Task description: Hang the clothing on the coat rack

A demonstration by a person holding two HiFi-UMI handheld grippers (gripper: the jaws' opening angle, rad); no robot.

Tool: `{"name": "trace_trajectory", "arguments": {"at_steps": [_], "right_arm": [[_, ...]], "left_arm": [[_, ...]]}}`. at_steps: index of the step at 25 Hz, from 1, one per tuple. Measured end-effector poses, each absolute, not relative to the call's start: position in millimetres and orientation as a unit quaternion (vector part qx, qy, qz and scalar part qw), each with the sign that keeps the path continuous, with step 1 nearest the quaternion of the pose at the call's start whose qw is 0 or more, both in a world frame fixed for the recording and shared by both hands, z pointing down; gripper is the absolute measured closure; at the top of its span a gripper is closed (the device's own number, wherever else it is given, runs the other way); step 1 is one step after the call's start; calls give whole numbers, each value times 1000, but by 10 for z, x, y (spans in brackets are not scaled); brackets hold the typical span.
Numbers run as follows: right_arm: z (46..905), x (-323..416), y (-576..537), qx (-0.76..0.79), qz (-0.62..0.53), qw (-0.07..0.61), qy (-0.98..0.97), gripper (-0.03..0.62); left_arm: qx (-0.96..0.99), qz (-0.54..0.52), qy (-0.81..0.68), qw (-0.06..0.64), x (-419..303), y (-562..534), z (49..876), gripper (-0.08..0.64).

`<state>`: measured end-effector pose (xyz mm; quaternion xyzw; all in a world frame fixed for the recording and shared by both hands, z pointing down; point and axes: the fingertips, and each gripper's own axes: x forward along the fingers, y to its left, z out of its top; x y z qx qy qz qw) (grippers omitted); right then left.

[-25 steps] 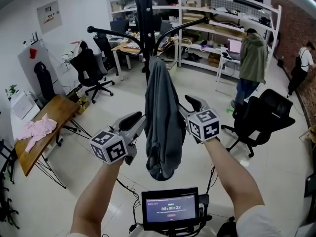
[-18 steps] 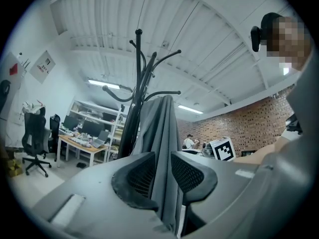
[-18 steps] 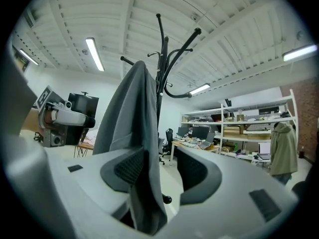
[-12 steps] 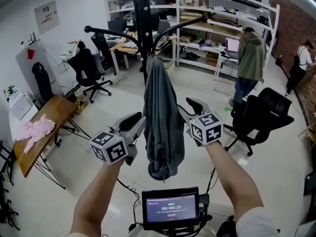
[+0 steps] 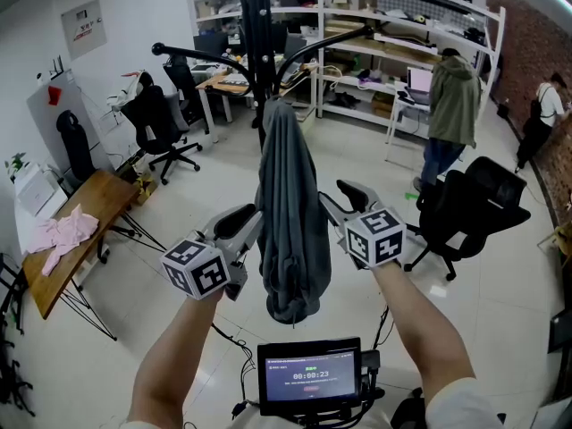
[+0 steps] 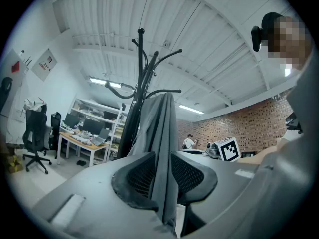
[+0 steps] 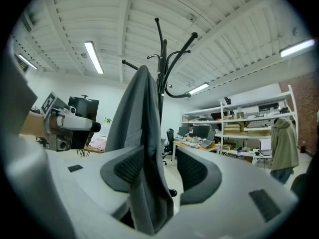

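Hanging from one of the curved arms of the black coat rack (image 5: 260,25), the grey garment (image 5: 288,204) droops in a long, narrow fold down the front of the pole, its bunched lower end clear of the pale floor. The person stands right up to it with both forearms stretched out, one tool on each side of the cloth at about its middle. The left gripper (image 6: 162,169) is clenched on the garment: a strip of the grey fabric fills the narrow slot between its two ribbed pads and spills out below them. The right gripper (image 7: 162,166) is released, its jaws standing well apart; a fold of the same cloth passes between them and lies against the pad on the left of that view, with a plain gap to the other pad. Just below the garment, near the person's body, a small screen (image 5: 308,374) glows. Off to the left a wooden table (image 5: 100,195) carries a pink cloth (image 5: 61,232), and to the right a black office chair (image 5: 472,206) stands near someone in a green hooded jacket (image 5: 453,105), who faces the white shelving (image 5: 384,52).
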<state>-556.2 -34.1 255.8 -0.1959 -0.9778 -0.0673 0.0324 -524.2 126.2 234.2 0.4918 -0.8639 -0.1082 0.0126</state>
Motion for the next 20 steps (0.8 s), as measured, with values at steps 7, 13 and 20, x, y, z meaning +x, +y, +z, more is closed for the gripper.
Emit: {"name": "trace_trajectory", "arguments": {"at_steps": [7,13,20], "right_arm": [[2519,-5414,-295,-198,-67,26,-978,367],[2562,-5296,-246,-198,-73,26,-977,367],[2583,-5212,-226,-199,-69,34,-977,367]], "left_arm": [[489,-119,-864,9,-5150,1293,2352,468],[485,-131,-865,10,-5086,1328,2449,468],[485,-133,-864,13,-5036,1337,2460,468]]}}
